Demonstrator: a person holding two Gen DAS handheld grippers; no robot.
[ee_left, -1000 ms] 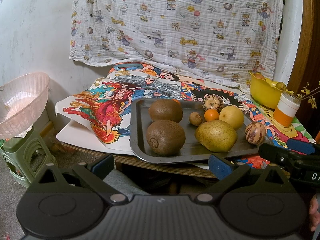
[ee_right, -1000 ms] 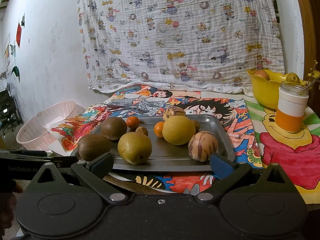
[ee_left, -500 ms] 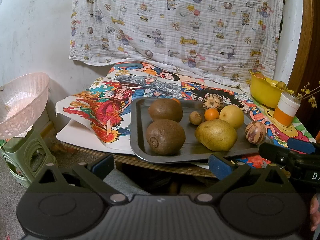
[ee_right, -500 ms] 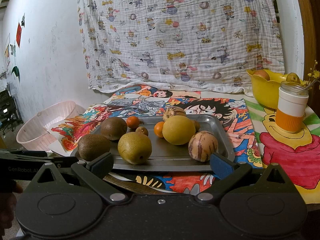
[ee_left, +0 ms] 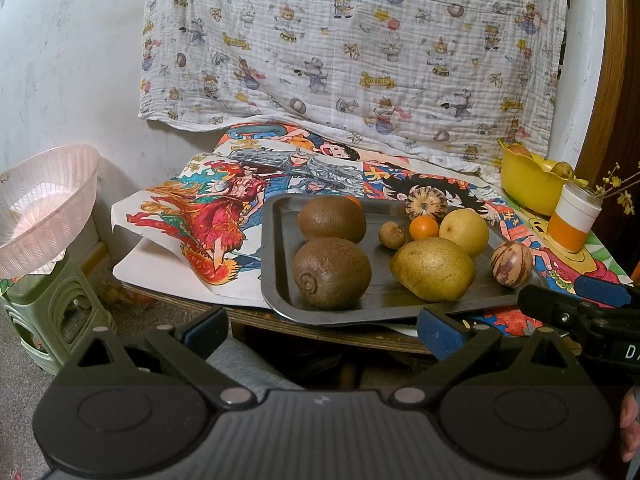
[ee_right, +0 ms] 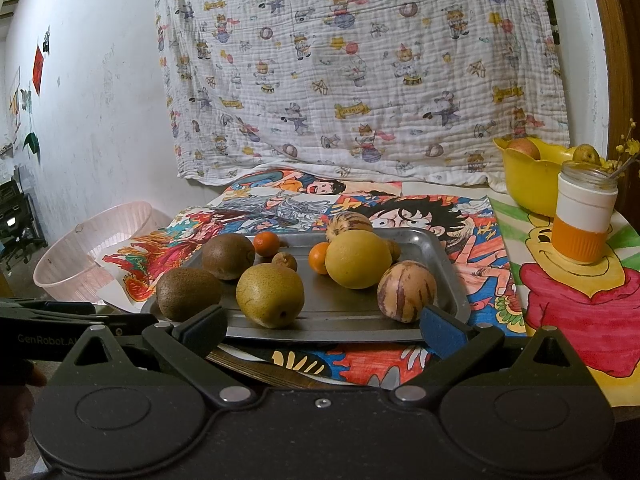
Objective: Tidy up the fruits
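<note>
A grey metal tray (ee_left: 280,280) (ee_right: 448,276) on the table holds several fruits: two brown kiwis (ee_left: 331,272) (ee_right: 188,294), a green-yellow pear (ee_left: 434,269) (ee_right: 270,295), a yellow round fruit (ee_left: 464,231) (ee_right: 358,259), two striped melons (ee_left: 511,264) (ee_right: 407,290), small oranges (ee_left: 424,227) (ee_right: 266,243) and a small brown fruit (ee_left: 392,235). My left gripper (ee_left: 322,330) is open and empty, just short of the tray's near edge. My right gripper (ee_right: 322,330) is open and empty, at the tray's front edge.
A yellow bowl (ee_left: 528,184) (ee_right: 532,184) with fruit stands at the back right, with an orange-and-white jar (ee_left: 572,220) (ee_right: 582,220) in front of it. A pink plastic basket (ee_left: 44,208) (ee_right: 92,256) sits on a green stool (ee_left: 48,312) left of the table.
</note>
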